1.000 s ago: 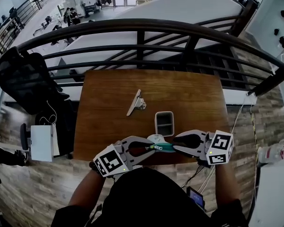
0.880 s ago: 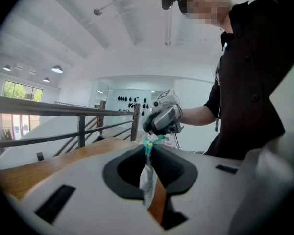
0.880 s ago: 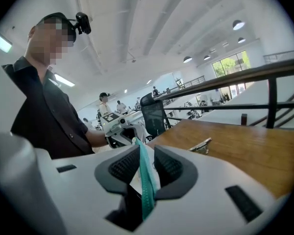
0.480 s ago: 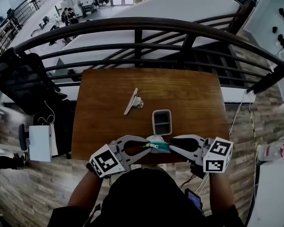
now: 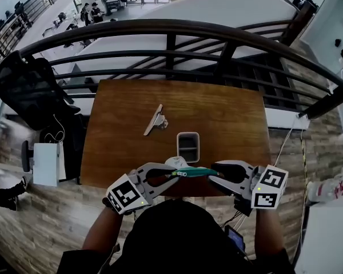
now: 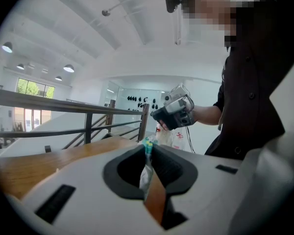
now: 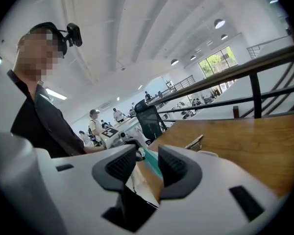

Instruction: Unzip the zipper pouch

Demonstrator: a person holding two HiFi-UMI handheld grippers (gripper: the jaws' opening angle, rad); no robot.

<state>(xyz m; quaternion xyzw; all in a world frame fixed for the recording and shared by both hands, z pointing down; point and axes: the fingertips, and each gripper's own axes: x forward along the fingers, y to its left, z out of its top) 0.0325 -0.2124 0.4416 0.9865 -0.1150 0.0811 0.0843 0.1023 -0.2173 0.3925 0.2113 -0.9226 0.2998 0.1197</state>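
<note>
Over the near edge of the wooden table (image 5: 228, 113) I hold a small white pouch with a teal zipper (image 5: 191, 172) between both grippers. My left gripper (image 5: 172, 176) is shut on the pouch's left end; in the left gripper view the white fabric (image 6: 145, 173) is pinched between its dark pads, and the teal end (image 6: 148, 146) sticks out past them. My right gripper (image 5: 213, 173) is at the pouch's right end. Its jaws are opening: the teal edge (image 7: 151, 161) runs between the pads (image 7: 120, 166) with a gap beside it.
A dark rectangular tray (image 5: 187, 146) stands on the table just beyond the pouch. A white clip-like object (image 5: 153, 120) lies further back left. A black railing (image 5: 171, 33) runs behind the table. A black chair (image 5: 28, 90) and a white box (image 5: 46, 163) are at the left.
The two grippers stand a little further apart and more of the teal zipper shows between them. The right gripper's jaws have widened. The left grip is unchanged.
</note>
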